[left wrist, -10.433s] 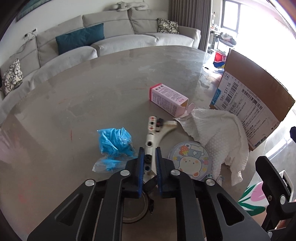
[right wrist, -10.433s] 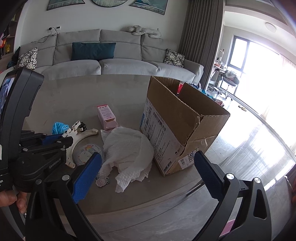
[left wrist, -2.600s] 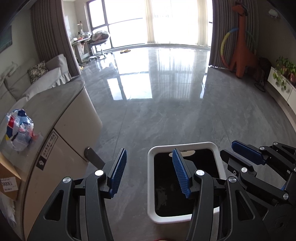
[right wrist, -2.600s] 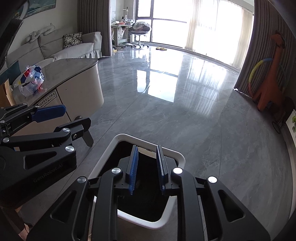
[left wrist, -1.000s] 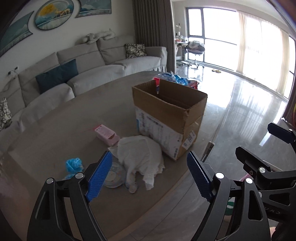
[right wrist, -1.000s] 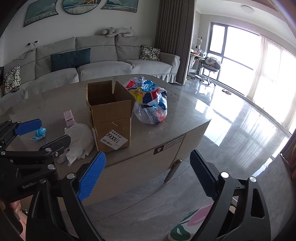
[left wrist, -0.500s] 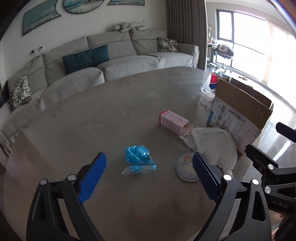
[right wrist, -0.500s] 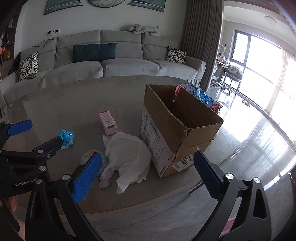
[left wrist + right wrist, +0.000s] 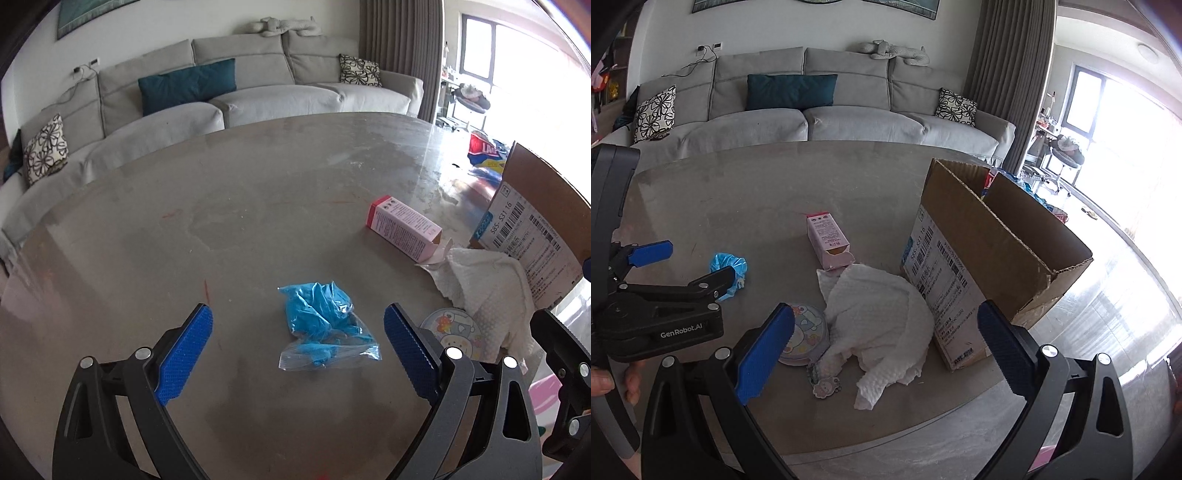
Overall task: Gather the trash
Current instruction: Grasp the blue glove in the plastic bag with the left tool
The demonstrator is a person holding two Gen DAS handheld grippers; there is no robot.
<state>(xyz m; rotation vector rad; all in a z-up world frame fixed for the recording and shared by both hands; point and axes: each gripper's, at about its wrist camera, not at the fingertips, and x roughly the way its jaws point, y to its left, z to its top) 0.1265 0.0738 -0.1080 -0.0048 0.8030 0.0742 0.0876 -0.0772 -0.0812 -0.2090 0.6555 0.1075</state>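
A crumpled blue bag in clear plastic point(image 9: 325, 325) lies on the grey table point(image 9: 221, 221), just ahead of my open, empty left gripper point(image 9: 297, 350); it also shows in the right wrist view point(image 9: 728, 266). A pink carton point(image 9: 404, 230) lies on its side farther right, also seen in the right wrist view point(image 9: 831, 240). A white paper towel point(image 9: 882, 317) is heaped beside a round cartoon lid point(image 9: 803, 332). My right gripper point(image 9: 882, 350) is open and empty, hovering near the towel.
An open cardboard box point(image 9: 990, 251) stands on the table's right side, with a colourful plastic bag point(image 9: 487, 151) behind it. A small charm point(image 9: 826, 386) lies near the table's front edge. A grey sofa point(image 9: 812, 118) runs behind the table.
My left gripper has moved down and closer to the blue bag, which now sits between its fingers' line. The right gripper has edged closer to the towel and box.
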